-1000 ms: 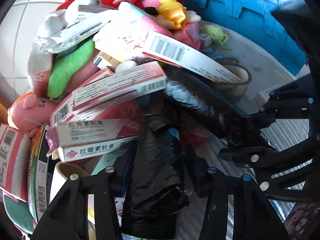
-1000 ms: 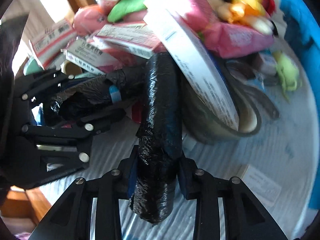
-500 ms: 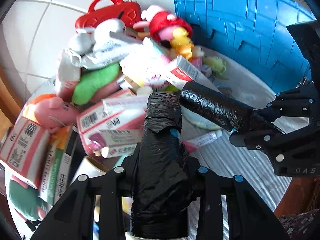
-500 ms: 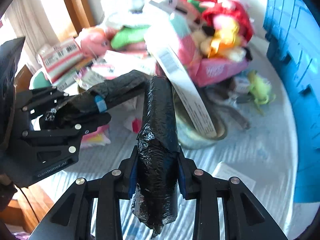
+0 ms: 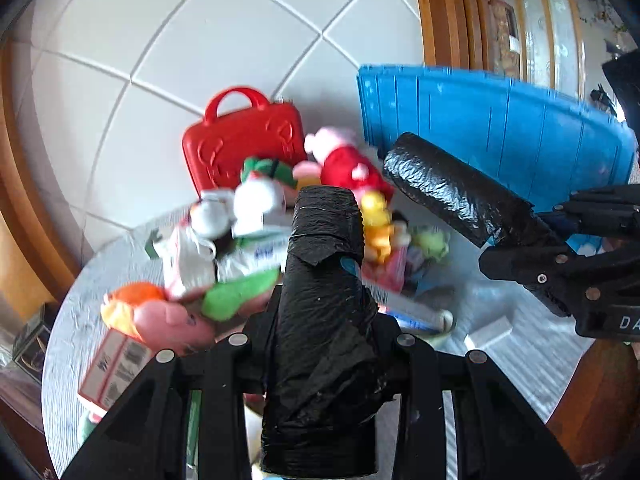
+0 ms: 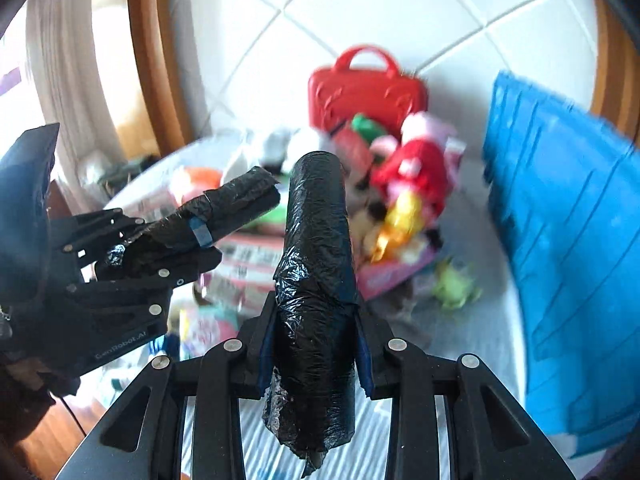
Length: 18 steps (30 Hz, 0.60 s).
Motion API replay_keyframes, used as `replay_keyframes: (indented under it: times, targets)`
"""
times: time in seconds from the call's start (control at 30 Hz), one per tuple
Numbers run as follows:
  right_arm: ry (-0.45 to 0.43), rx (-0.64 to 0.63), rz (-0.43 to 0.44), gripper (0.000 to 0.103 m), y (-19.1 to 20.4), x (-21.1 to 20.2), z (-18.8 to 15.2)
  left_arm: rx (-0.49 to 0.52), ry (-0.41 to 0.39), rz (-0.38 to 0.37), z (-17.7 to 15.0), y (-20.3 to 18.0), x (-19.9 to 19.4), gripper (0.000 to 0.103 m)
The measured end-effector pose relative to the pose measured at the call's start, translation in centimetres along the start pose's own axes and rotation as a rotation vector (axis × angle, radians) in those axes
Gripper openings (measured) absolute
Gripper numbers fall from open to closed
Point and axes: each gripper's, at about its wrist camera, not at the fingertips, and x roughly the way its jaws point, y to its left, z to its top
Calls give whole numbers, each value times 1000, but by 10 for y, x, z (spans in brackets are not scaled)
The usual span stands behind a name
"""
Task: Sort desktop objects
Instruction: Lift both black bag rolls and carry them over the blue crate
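Left wrist view: left gripper (image 5: 326, 344) clamped on a black bag roll (image 5: 324, 320) at 6 o'clock, the roll sticking up to frame centre, pads pinching its lower half. At 3 o'clock the right gripper (image 5: 532, 248) grips a second black bag roll (image 5: 456, 192) that points toward 11 o'clock. Two rolls in all, one per claw, both held clear above the table (image 5: 532, 344). The pile lies under them from 9 to 1 o'clock: one red toy case (image 5: 240, 136) at 11, one red-and-pink plush (image 5: 344, 164) at 12, one green plush (image 5: 236, 296) and one pink plush (image 5: 176, 320) at 9, several boxes, blurred, not countable. One blue crate (image 5: 500, 128) at 2 o'clock. Right wrist view: right gripper (image 6: 316, 340) closed on its roll (image 6: 316, 264), which runs from 6 o'clock to centre with a loose film tail hanging below the jaws. Left gripper (image 6: 172, 248) at 9 o'clock grips its roll (image 6: 224, 208), one blue band round it. Red case (image 6: 368, 92) at 12, crate (image 6: 568, 240) at 3. Handling, as a judgement: the rolls look light, soft and squashy, with crinkled slick film, so they may slide or unwind if pinched near an end; a mid-length hold across the width seems safest, and nothing about them looks fragile.
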Motion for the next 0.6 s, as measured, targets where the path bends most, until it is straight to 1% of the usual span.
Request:
replay_keyframes:
  times: [0.13,0.3,0.5,0.6]
  targets:
    - [-100,27,-58,32,-8,-40,18,30,-96,9,37,-6,-17,33]
    - [-231,62,-139,32,-25,-97,35,60,-207,-16,81,-23,-38,33]
    - [-353,104,-278,32,-60,-166,39,118,-314,-44,133,-67,-56,33]
    - [-409,134,-352,32,-86,-198,40,143,-358,-60,162,-95,-59,33]
